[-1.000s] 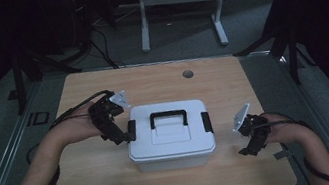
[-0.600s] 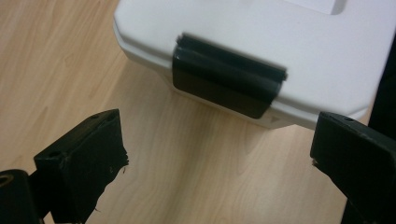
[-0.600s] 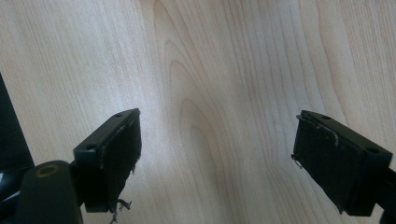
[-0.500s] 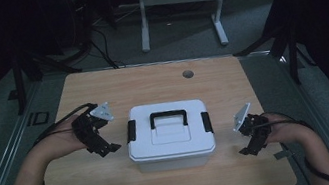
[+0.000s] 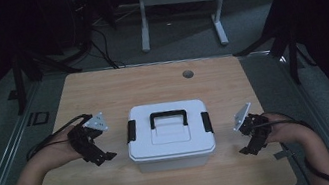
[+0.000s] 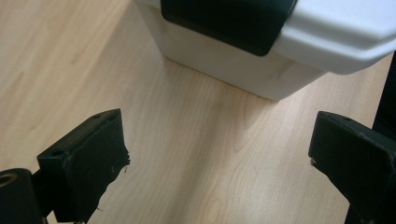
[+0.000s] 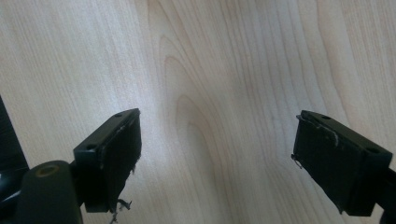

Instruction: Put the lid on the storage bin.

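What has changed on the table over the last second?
The left gripper has pulled back from the black latch on the white box, moving left and toward the person; its jaws stand open and empty. The box and the right gripper, also open, stayed where they were.

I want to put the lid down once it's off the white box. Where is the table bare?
The widest free patch is the far half of the table, between the white box and the small round grommet. A bare strip runs along the near edge. Beside the box it is crowded: the left gripper and right gripper flank it.
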